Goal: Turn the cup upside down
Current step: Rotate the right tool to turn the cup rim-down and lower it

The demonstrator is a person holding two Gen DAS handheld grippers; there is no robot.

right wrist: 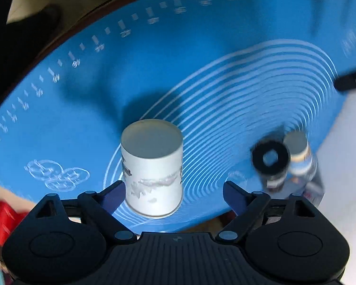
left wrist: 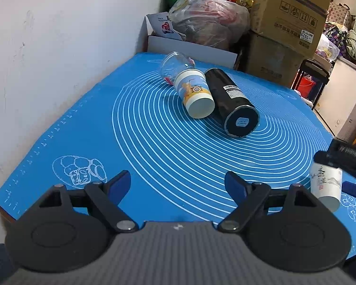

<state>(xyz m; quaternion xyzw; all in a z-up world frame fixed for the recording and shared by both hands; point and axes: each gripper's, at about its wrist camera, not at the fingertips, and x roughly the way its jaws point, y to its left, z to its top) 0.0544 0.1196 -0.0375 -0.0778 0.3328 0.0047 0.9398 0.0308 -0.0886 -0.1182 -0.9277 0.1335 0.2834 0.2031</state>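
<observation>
Our white paper cup [right wrist: 152,166] sits bottom-up on the blue mat [right wrist: 201,47], between the wide-open jaws of our right gripper [right wrist: 174,191], and it looks light and squashy, so we would hold its sides gently.

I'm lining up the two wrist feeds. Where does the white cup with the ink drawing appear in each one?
Left wrist view: white cup at the far right edge, by the right gripper.
Right wrist view: white cup at lower centre, base up, between the open jaws, nearer the left one.
Shared landmark: the black cylinder lying on the blue mat.
</observation>
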